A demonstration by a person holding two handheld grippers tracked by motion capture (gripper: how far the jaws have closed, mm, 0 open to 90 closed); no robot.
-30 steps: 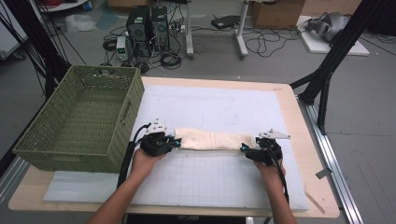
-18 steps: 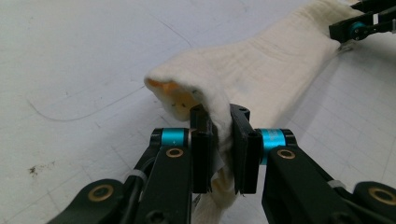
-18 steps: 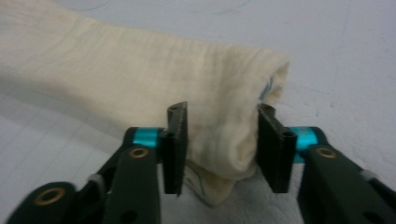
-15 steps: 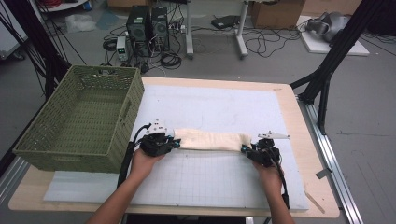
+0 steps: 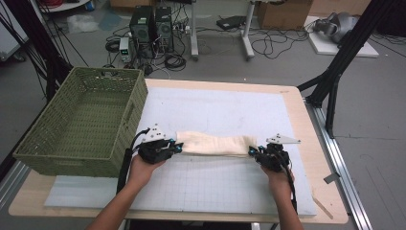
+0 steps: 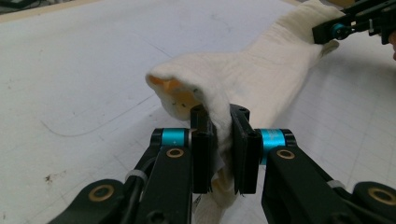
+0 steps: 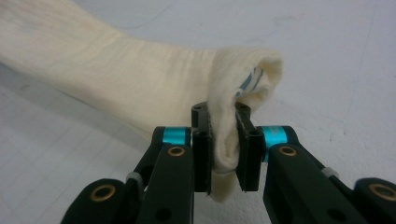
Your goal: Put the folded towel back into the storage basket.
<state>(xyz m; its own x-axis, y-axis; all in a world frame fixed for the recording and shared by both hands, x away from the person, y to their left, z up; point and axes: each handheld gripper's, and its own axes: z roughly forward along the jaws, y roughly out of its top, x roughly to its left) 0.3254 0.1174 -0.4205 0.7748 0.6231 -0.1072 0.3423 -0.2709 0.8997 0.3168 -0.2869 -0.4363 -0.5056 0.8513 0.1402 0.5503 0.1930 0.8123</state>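
Here, long cream-coloured folded cloth (image 5: 214, 143) lies stretched across white gridded mat (image 5: 230, 108) near table centre, running 9 to 3 o'clock. Left gripper (image 5: 178, 147) pinches cloth's 9 o'clock end, fabric bunched between pressed pads (image 6: 202, 140). Right gripper (image 5: 252, 152) has just been closing, jaws now clamped on cloth's 3 o'clock end, folded edge squeezed between them. Green woven plastic basket (image 5: 81, 120) sits at 9 o'clock of cloth, just beside left gripper. Light wooden table (image 5: 306, 120) underneath.

cloth (image 5: 213, 143) stretched flat on mat; left gripper (image 5: 176, 147) pinching its left end; right gripper (image 5: 253, 152) pinching its right end
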